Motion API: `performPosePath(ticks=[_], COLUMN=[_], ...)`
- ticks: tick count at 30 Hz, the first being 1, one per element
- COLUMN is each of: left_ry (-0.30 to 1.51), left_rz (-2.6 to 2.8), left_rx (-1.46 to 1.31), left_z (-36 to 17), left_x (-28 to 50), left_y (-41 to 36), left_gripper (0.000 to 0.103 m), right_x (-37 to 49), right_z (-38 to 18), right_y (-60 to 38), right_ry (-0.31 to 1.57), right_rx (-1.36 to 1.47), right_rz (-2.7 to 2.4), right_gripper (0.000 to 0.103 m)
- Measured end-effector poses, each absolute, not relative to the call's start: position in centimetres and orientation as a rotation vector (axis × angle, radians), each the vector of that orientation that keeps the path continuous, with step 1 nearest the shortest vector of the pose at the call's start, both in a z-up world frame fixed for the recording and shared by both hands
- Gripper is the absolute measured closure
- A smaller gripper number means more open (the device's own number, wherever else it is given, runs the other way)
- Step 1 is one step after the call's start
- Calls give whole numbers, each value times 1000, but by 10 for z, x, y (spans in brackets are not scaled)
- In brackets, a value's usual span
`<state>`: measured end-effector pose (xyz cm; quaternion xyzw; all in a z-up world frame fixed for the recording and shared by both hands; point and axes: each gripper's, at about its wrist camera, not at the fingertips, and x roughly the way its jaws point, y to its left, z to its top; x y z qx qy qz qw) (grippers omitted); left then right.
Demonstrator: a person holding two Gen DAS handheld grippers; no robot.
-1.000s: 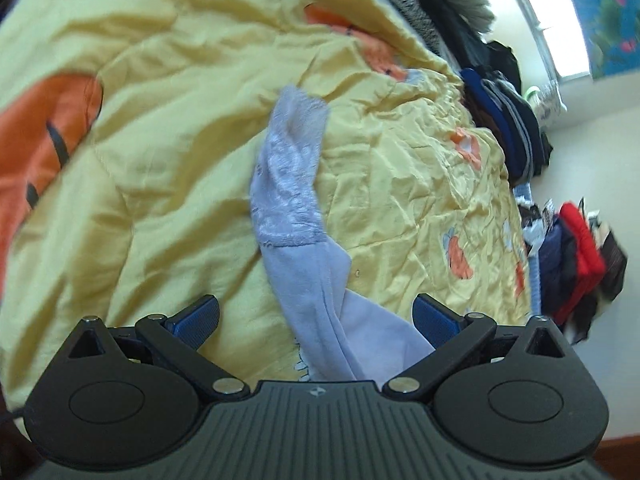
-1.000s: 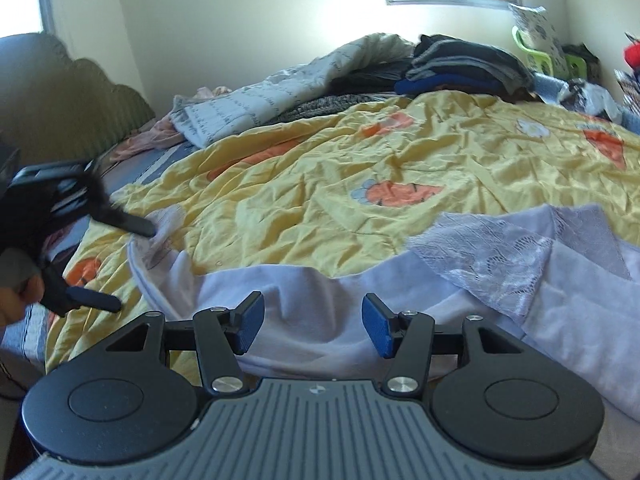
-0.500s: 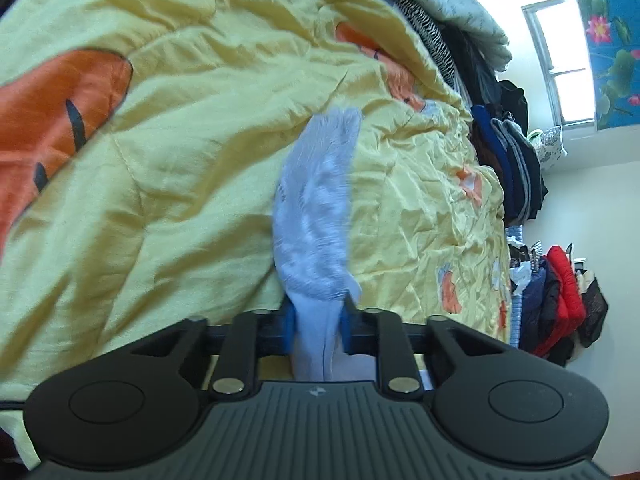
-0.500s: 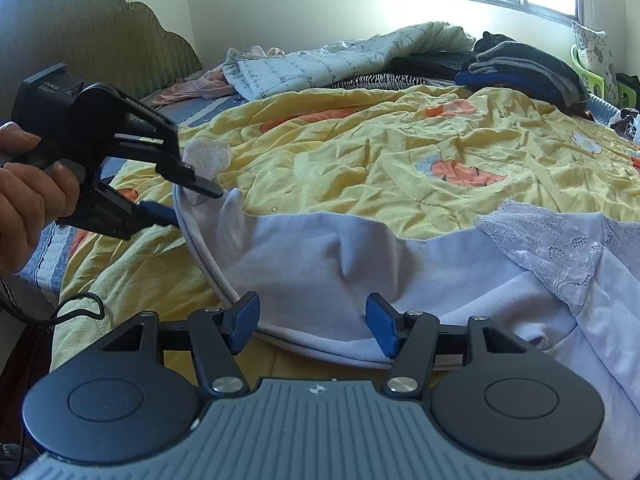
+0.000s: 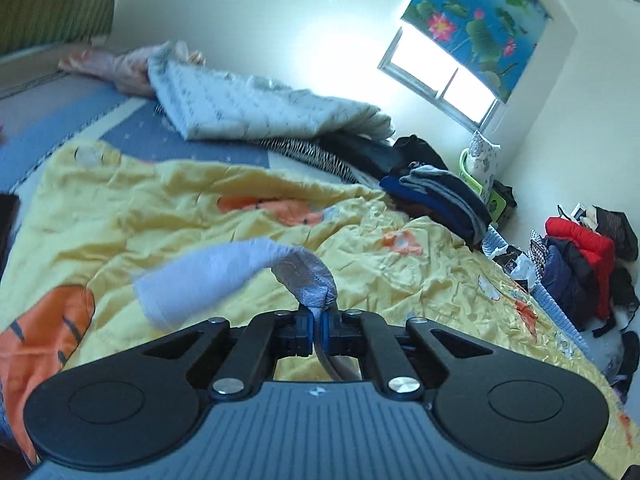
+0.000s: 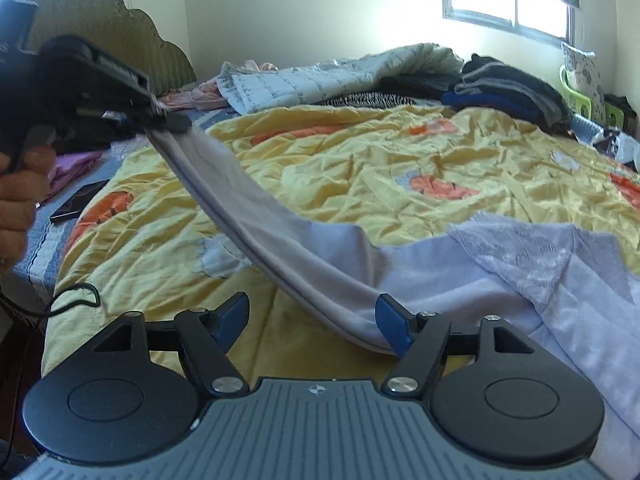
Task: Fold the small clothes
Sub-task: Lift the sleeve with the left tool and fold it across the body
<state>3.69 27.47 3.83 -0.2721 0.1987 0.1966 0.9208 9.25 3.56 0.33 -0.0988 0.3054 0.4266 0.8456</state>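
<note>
A pale lilac garment with a lace panel (image 6: 516,256) lies on the yellow quilt (image 6: 360,168). My left gripper (image 5: 319,326) is shut on one end of the garment (image 5: 312,284) and holds it lifted; the cloth curls out ahead of the jaws. In the right wrist view the left gripper (image 6: 168,120) is raised at the far left and the garment (image 6: 256,216) stretches taut from it down to the bed. My right gripper (image 6: 312,320) is open, low over the garment's near edge, its right pad touching the hem.
A folded light blanket (image 6: 328,76) and a pile of dark clothes (image 6: 508,84) lie at the far side of the bed. A dark phone (image 6: 78,202) lies at the left edge. Clothes are heaped by the wall (image 5: 576,264). A green headboard (image 6: 120,32) stands left.
My left gripper closed on the garment's end and lifted it up and away, pulling the cloth taut. My right gripper stayed open and shifted slightly along the near hem.
</note>
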Motion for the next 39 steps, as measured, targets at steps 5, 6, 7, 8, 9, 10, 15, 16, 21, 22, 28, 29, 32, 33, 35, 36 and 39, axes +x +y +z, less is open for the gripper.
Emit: performPosePath(ticks=[5,6,7,8,9,10,15,16,21,22,28,29,32,33,35,36,39], left_ry=[335,309,289,274,269,272,361,367,391,392,452,467,505,515,530,536,548], left_rz=[423,435,447,457,466,473,414,401,289,267,137,121,76,63,43,35,16], left_rx=[-513,-500,-493,-494,-496,-491,-455,-441,-370,-352,-254,-243,-200,-186,-164,-154,-128], left_z=[48,51,53,54,53,52,45,45,50,51,42,39,31,29,25,23,19], left_x=[31,28,26,24,23,23,39,41,57,61,85,88,97,99,102,103,107], left_y=[262,260,259,258,258,257,244,240,208,199,143,135,109,102,89,84,71], left_gripper=[99,99,99,99,99,99,99,99,99,99,98,98,98,98,98,98,98], right_x=[102,106,112,119,124,131,142,137,135,136,135,134,133,133,132,132,132], right_z=[9,11,13,14,13,11,-9,-9,2,5,13,14,12,11,10,9,8], right_y=[7,-1,-10,-18,-23,-27,-17,-16,-36,-40,-70,-74,-86,-90,-97,-101,-114], right_ry=[649,636,626,621,620,624,723,704,660,646,605,601,600,600,600,599,594], right_rx=[-22,29,83,126,144,142,0,-6,85,84,147,153,174,181,190,194,220], right_rz=[903,885,856,817,779,736,684,680,623,590,491,480,456,450,430,421,391], right_gripper=[30,30,30,30,30,30,29,29,30,30,30,30,30,30,30,30,32])
